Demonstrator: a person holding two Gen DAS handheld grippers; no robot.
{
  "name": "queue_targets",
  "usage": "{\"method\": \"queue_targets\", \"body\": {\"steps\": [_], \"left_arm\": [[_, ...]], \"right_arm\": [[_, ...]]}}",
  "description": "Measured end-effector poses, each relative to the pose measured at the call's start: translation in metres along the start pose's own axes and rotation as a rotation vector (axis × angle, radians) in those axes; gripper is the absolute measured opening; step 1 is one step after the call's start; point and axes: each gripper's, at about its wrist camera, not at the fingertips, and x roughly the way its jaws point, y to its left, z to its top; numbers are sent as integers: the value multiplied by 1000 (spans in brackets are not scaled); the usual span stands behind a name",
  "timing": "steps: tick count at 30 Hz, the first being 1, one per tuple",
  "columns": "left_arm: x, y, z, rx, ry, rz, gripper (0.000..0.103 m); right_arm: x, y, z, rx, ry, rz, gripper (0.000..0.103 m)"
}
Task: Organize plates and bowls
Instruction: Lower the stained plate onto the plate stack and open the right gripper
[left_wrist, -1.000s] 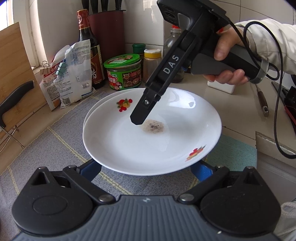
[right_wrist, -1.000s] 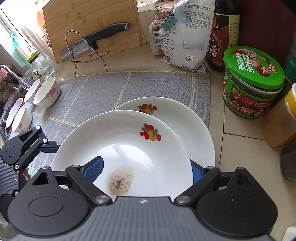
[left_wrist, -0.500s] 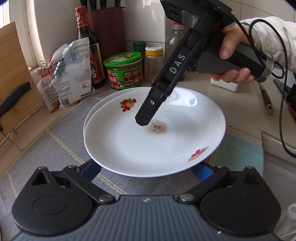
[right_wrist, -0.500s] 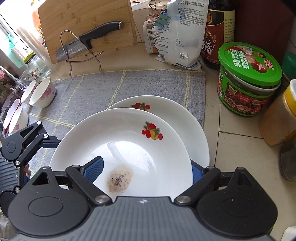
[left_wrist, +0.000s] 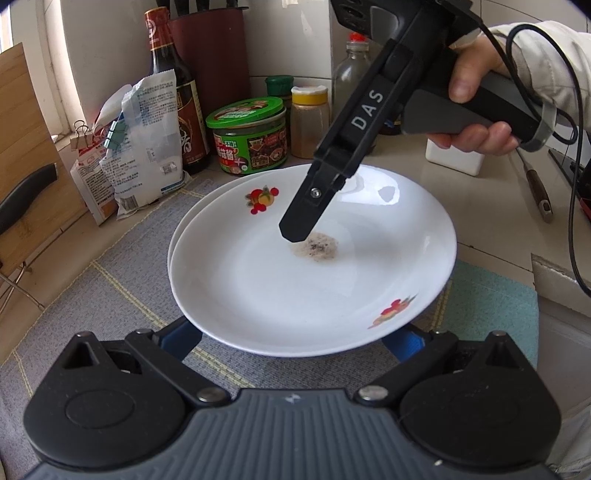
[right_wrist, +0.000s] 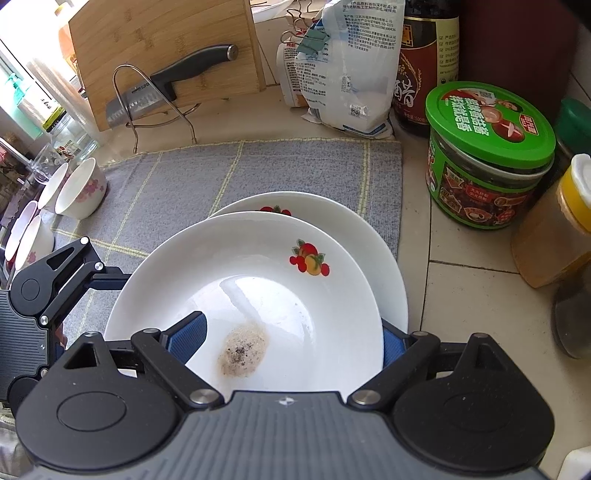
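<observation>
Daylit kitchen corner: white tiled wall (left_wrist: 291, 40) above beige tiled counter (right_wrist: 480, 306).

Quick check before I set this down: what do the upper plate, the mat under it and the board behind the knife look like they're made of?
Upper plate: likely glazed ceramic or porcelain; glossy white with sharp window glare and a printed fruit decal.
Mat: woven fabric; matte grey with visible weave and yellow stripe lines.
Cutting board: looks like bamboo or wood; tan, with straight grain strips.
</observation>
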Motion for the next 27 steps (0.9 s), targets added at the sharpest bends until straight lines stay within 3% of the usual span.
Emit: {"method": "queue_targets", "body": {"steps": [27], "left_arm": [[0,2,1,12,-14,4,102]], "right_arm": [[-14,2,-8,15,-12,-30,96]]}}
